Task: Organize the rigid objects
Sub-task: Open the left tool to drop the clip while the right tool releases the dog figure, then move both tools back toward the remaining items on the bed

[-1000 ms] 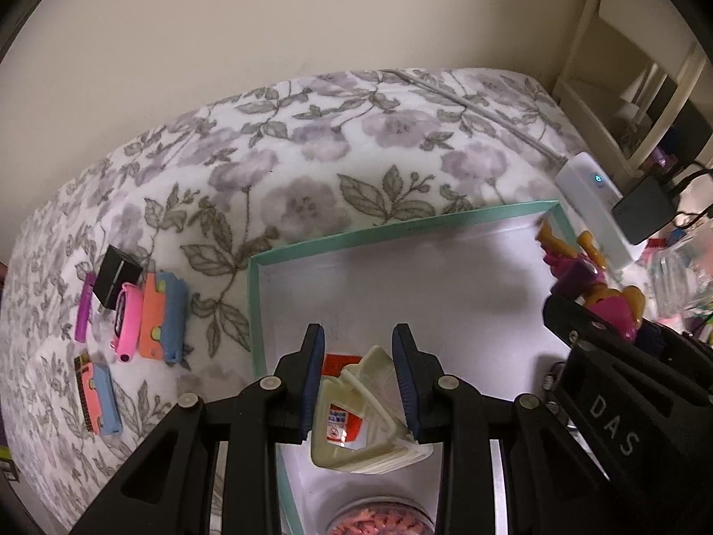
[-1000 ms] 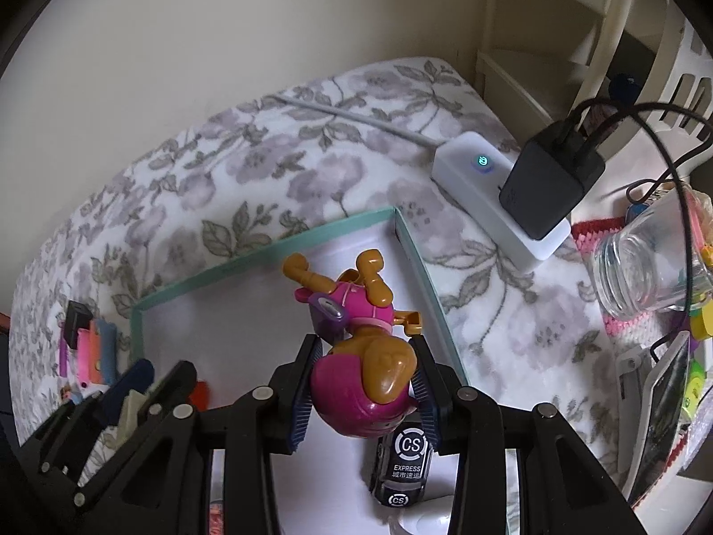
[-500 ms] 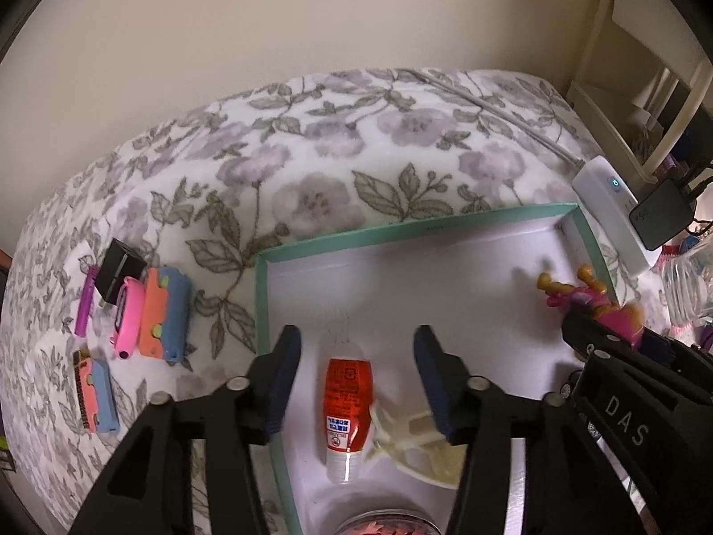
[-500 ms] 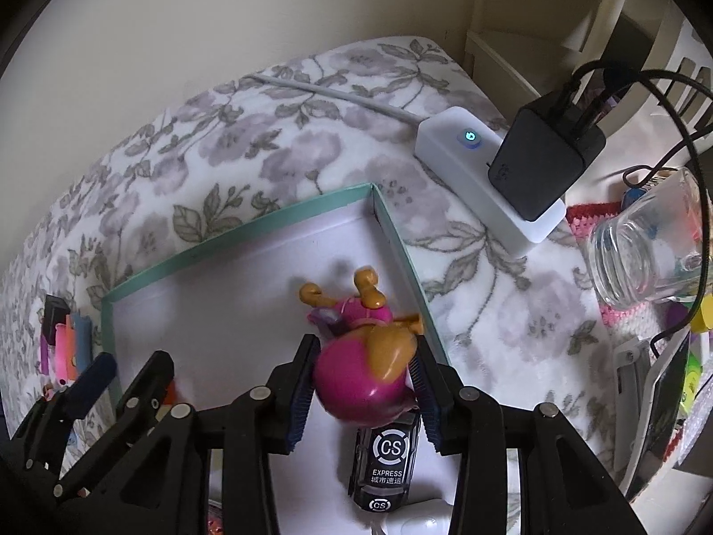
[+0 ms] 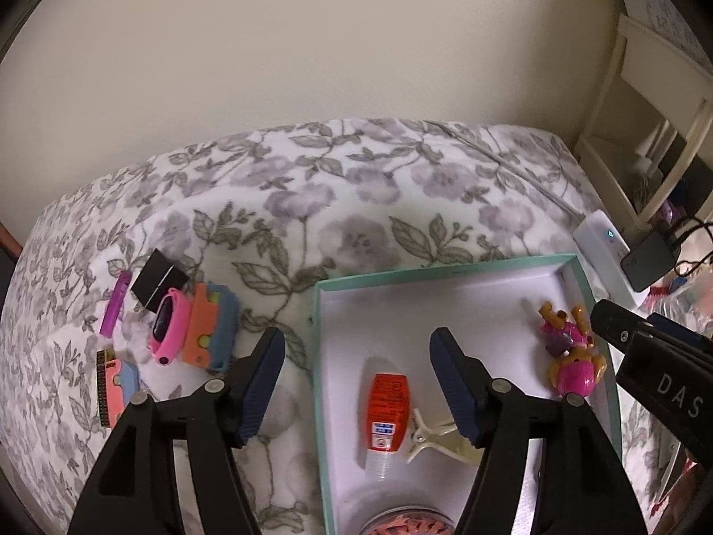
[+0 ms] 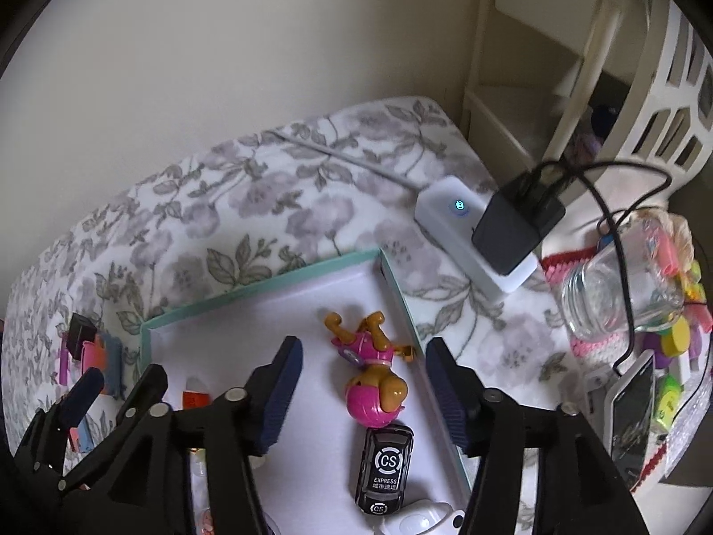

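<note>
Left gripper (image 5: 356, 383) just opened, cream plastic hair clip (image 5: 439, 439) lying free beside orange-labelled bottle (image 5: 387, 405) in teal-rimmed white box (image 5: 317, 356), right gripper (image 6: 363, 385) likewise just opened, pink-and-tan toy puppy (image 6: 372, 379) lying loose below it

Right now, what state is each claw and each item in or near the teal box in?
left claw: open, empty, jaws just opened
right claw: open, empty, jaws just opened
teal box: lidless, on floral blanket
red-labelled bottle: lying flat in box
cream hair clip: lying in box, beside bottle
pink puppy toy: lying in box, released
black toy car: in box
power strip: light on
glass jar: on its side
</note>
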Tool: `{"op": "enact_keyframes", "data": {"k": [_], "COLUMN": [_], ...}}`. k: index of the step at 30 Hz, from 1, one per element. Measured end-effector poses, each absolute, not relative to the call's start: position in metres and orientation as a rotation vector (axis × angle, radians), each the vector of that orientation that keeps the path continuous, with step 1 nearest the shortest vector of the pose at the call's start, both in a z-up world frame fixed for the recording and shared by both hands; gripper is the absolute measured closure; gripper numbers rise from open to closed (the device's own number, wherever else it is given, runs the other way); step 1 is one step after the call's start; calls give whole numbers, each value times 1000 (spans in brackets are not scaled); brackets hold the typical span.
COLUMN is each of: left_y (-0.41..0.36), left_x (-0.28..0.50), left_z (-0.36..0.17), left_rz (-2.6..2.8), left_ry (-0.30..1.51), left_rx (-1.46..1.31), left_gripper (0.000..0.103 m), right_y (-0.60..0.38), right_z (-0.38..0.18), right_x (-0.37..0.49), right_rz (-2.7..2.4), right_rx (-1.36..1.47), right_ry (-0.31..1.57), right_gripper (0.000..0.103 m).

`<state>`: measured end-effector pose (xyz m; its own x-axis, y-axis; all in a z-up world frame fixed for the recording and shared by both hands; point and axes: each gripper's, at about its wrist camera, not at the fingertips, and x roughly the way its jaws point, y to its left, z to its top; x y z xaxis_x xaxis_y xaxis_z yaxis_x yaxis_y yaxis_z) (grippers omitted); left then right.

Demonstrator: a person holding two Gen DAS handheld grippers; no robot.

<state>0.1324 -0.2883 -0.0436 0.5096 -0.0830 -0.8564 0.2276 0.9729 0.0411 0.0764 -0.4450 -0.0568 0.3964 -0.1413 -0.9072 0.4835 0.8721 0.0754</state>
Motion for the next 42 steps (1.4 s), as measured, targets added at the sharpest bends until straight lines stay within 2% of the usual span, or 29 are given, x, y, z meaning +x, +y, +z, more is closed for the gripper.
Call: {"op": "enact_keyframes", "data": {"k": [3,5,13,15,16,19,21,23,42], "left_y": [-280,-275,-252,-249,-247,-242,-239,-235,-206], "left_x": [133,135,144,145,146,147,148,149,158], "left_z": [-41,-42,-51,-52,-53,-52,-52,-51,-44], "left_rz": [-182,-173,-118,-111,-108,-95,-83,-69,-39], "left_ry": [1011,1015,1046,1053,1056,1053,1052,1047,1066], "left_rx": [136,122,58,47,37,19,12,-1,-71], "left_gripper": [31,20,20,14,7,7,7,7,7], "right_y": [-439,-436,-433,-433,-432,-429,-427,-426,-410], "right_z": [-56,-59,-55,-54,-54,-55,-55,-54,-49], "right_x": [80,82,85,85,86,87,87,88,94], "right_rz": [-397,-388,-381,-363,-357,-365,-354,-345,-294], "right_rx": [326,316,308,323,326,301,285,277,277], "right_ry": [1097,1104,1054,1042,1042,1041,1037,1030,1008], "right_gripper": [34,32,18,16,16,5,5,0,0]}}
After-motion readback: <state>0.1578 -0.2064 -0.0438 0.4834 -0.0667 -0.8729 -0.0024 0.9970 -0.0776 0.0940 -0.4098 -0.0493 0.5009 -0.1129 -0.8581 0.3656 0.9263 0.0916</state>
